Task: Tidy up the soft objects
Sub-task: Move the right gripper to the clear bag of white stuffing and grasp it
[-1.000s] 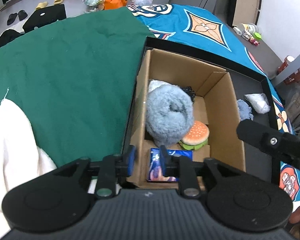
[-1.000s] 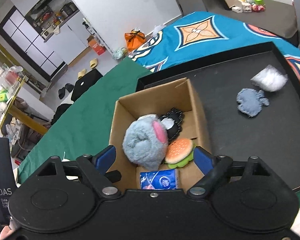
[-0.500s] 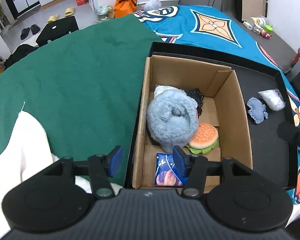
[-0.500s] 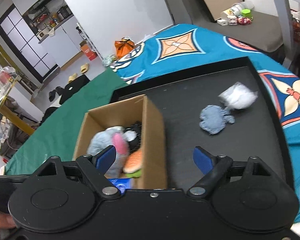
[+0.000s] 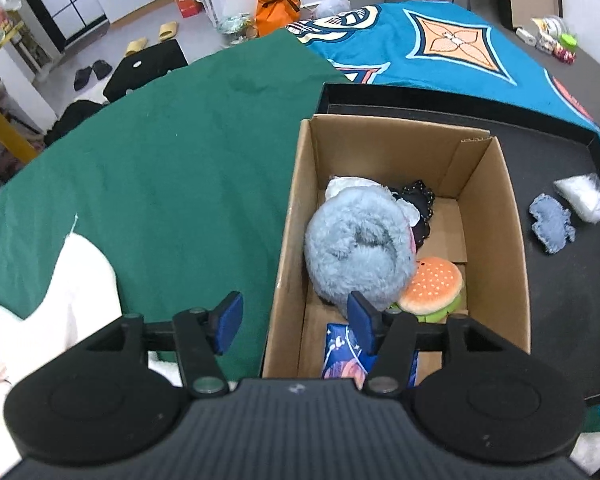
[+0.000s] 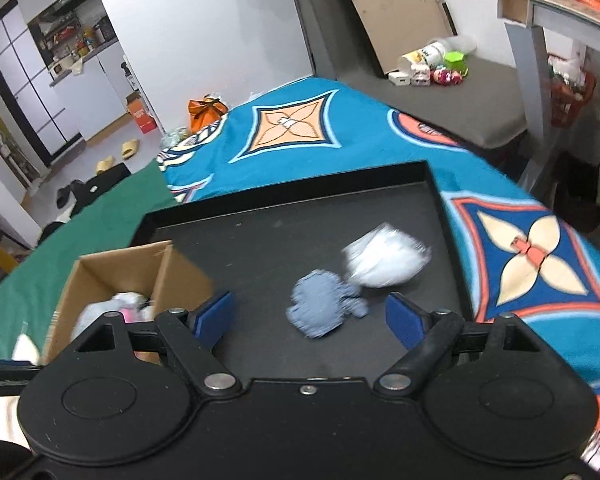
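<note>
Tray [image 5: 556, 360], black and rimmed, carries a cardboard box [image 5: 496, 216] at its left edge. Inside sit a fluffy blue plush [image 5: 356, 248], a burger toy [image 5: 434, 286] and a blue packet [image 5: 340, 354]. Near the right edge lie a white pouch [image 6: 384, 260] and grey-blue cloth [image 6: 320, 308], touching. Left gripper [image 5: 294, 322] is opening, empty; right gripper [image 6: 310, 316] gapes wide, empty.

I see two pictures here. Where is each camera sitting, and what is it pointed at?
Left wrist view: sits on the left gripper, looking steeply down into the cardboard box; its jaws are opening, empty.
Right wrist view: sits on the right gripper, looking down at the blue cloth and white bundle on the black tray; jaws open, empty.
Both views share the box, tray, cloth and bundle.
</note>
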Tool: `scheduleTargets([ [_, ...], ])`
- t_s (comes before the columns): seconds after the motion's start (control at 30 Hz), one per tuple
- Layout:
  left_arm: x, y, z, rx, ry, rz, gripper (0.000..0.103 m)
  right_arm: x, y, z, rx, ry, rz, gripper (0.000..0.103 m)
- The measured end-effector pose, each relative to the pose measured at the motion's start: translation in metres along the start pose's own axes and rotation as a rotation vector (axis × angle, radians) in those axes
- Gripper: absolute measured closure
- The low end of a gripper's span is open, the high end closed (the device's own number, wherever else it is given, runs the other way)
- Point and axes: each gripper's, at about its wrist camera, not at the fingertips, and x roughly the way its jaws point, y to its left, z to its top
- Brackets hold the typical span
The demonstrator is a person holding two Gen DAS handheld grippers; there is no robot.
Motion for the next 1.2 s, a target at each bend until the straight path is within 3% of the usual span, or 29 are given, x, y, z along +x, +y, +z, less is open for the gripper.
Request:
scheduleTargets([
  [0.17,0.006,-0.009,0.005,0.014,0.001,0.052,0.042,0.018,-0.017,0.005,0.004,-0.007,-0.019,0.027],
  [0.37,0.016,-0.021,0.009,0.052,0.018,0.11,0.042,0.041,-0.033,0.008,0.033,0.018,-0.006,0.047],
  [0.5,0.021,-0.019,0.011,0.041,0.037,0.109,0.042,0.058,-0.041,0.007,0.072,0.042,0.015,0.065],
  [0.6,0.023,-0.019,0.011,0.039,0.043,0.11,0.042,0.068,-0.048,0.007,0.115,0.057,0.032,0.089],
  [0.67,0.024,-0.021,0.012,0.044,0.047,0.113,0.042,0.072,-0.051,0.005,0.13,0.073,0.04,0.095],
  [1.2,0.025,-0.021,0.011,0.06,0.053,0.095,0.041,0.043,-0.068,-0.014,0.154,0.096,0.002,0.097],
])
